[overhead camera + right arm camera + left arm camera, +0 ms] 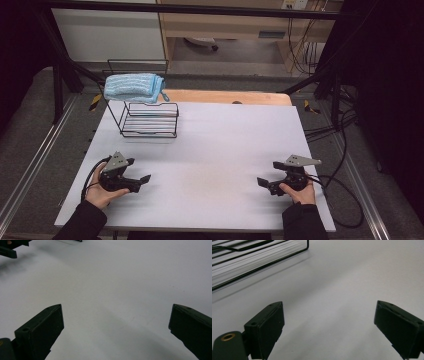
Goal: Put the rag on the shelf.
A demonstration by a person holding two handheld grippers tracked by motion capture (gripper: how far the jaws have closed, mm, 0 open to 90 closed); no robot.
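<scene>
My left gripper [141, 173] and right gripper [268, 173] rest low on the white table [220, 145], jaws spread wide and holding nothing, one at each near corner, which I judge a ready stance that leaves the middle free. Far left, the blue towel [134, 88] lies folded on the upper tier of the wire rack [150, 120], nearer my left gripper.

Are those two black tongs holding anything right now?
No. The left tongs and right tongs are both open over the bare table, with nothing between their jaws.
</scene>
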